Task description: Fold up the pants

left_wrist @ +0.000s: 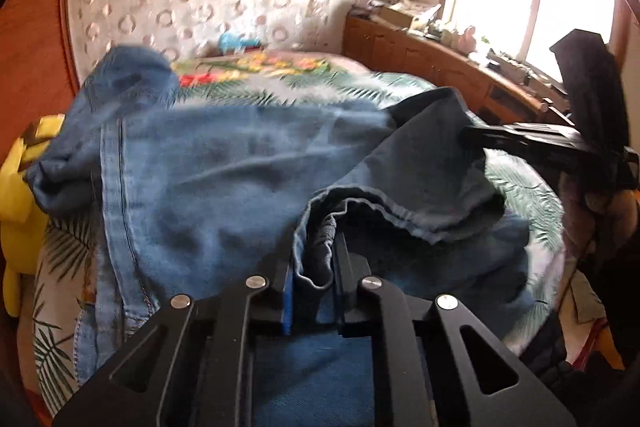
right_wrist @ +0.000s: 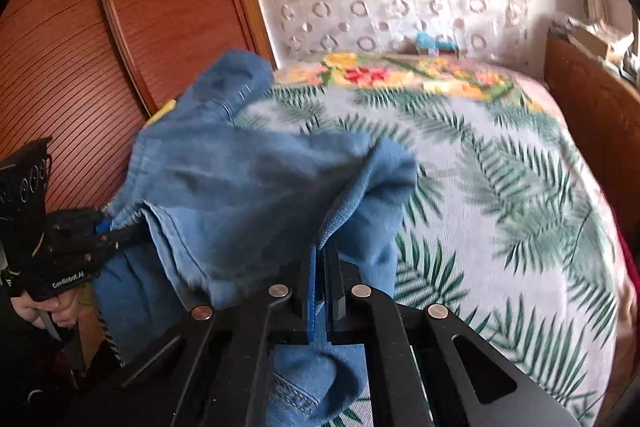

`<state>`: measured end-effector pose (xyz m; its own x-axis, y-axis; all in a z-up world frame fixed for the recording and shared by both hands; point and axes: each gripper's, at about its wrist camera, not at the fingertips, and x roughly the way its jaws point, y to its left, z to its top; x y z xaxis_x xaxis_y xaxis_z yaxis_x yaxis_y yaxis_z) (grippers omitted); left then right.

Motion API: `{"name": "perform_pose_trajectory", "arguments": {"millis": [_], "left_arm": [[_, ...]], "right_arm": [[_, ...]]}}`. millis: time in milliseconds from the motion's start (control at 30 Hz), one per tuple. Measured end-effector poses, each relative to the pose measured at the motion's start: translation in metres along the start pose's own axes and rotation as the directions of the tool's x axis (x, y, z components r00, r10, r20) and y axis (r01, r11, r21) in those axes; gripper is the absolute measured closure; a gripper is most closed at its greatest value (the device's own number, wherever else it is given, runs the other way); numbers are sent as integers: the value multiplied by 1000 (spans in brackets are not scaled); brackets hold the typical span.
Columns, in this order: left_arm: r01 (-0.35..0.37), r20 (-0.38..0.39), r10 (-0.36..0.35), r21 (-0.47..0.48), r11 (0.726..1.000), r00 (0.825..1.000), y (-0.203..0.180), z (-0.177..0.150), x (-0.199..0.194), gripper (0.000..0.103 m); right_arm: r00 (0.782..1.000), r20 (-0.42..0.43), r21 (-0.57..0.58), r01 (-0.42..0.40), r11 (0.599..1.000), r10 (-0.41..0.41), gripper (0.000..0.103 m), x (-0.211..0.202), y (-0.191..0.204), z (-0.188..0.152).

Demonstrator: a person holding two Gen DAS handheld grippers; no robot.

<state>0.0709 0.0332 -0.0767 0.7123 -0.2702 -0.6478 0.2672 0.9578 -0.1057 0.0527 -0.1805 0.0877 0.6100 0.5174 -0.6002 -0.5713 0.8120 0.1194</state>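
Blue denim pants (left_wrist: 224,171) lie bunched on the bed. In the left wrist view my left gripper (left_wrist: 314,259) is shut on a gathered fold of the pants' hem. At the right edge of that view my right gripper (left_wrist: 472,137) bites the raised dark edge of the fabric. In the right wrist view my right gripper (right_wrist: 322,247) is shut on a thin edge of the pants (right_wrist: 240,179), which drape over its fingers. My left gripper (right_wrist: 128,233) shows at the far left, clamped on another hem, with a hand below it.
A bedspread (right_wrist: 500,187) with green palm leaves and a flowered border covers the bed. A wooden wardrobe (right_wrist: 100,47) stands to the left, a yellow plush toy (left_wrist: 20,195) beside the bed. A cluttered wooden cabinet (left_wrist: 440,63) runs under the window at right.
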Motion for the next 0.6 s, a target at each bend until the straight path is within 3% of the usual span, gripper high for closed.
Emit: {"name": "perform_pose_trajectory", "arguments": {"millis": [167, 400, 600], "left_arm": [[20, 73, -21, 18, 1000, 997, -12, 10, -34, 92], [66, 196, -68, 16, 998, 978, -25, 15, -101, 93], [16, 215, -15, -2, 1000, 976, -12, 13, -111, 93]], "right_arm": [[998, 65, -43, -18, 999, 21, 102, -20, 10, 23], [988, 135, -115, -59, 992, 75, 102, -41, 34, 63], [980, 139, -145, -122, 982, 142, 102, -29, 55, 89]]}}
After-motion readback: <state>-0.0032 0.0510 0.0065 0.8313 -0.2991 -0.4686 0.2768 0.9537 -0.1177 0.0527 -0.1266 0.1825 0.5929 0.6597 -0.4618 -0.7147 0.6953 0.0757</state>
